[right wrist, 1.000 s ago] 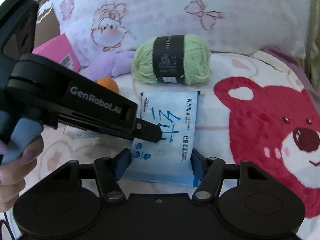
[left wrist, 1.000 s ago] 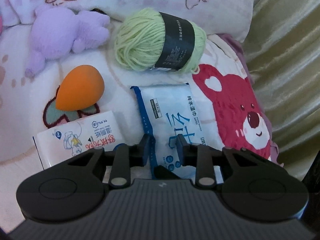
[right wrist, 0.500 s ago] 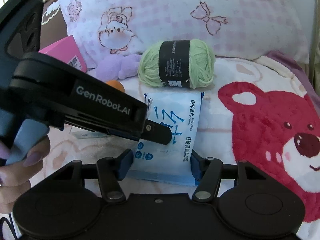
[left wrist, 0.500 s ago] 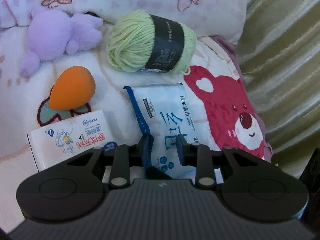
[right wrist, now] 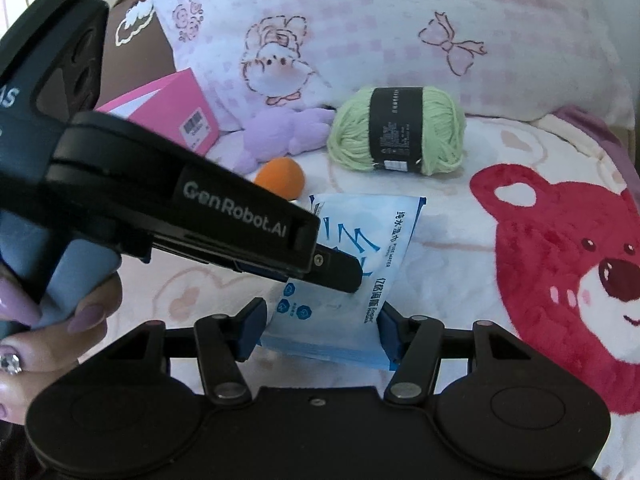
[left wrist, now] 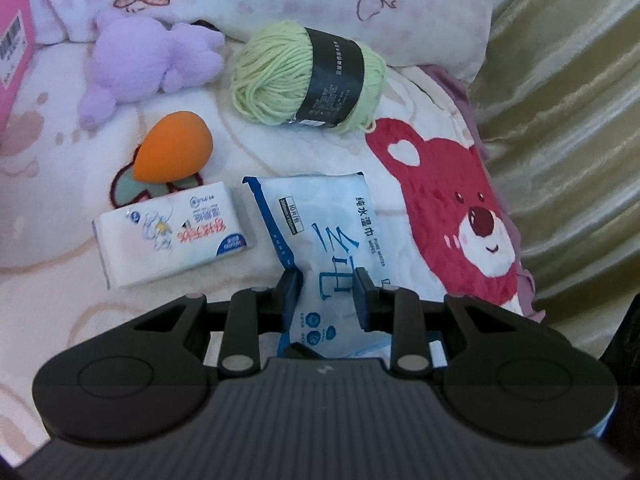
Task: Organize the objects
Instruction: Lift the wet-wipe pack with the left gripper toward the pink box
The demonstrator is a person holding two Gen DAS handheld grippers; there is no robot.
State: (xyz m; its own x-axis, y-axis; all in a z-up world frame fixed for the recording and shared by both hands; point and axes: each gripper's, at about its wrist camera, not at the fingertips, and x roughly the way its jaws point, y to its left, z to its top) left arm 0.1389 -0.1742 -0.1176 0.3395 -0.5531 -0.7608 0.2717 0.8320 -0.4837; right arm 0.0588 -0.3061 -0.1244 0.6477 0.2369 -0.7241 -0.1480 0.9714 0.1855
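Note:
A blue wet-wipes pack (left wrist: 320, 220) lies on the bear blanket; it also shows in the right wrist view (right wrist: 360, 248). My right gripper (right wrist: 320, 324) is shut on the pack's near end, one finger on each long edge. My left gripper (left wrist: 327, 292) hovers over the same near end with its jaws a little apart; whether it touches the pack I cannot tell. Its body (right wrist: 168, 200) crosses the right wrist view. A white tissue pack (left wrist: 172, 232), an orange sponge egg (left wrist: 172, 152) and a green yarn ball (left wrist: 308, 76) lie beyond.
A purple plush toy (left wrist: 144, 64) and a pink box (right wrist: 176, 116) sit at the back left against a pink-patterned pillow (right wrist: 400, 28). A gold curtain (left wrist: 560, 100) hangs along the right side of the blanket.
Both views have pulled back and up, so the objects look farther off. The right gripper keeps its hold on the wipes pack; the left gripper's jaws stand slightly wider.

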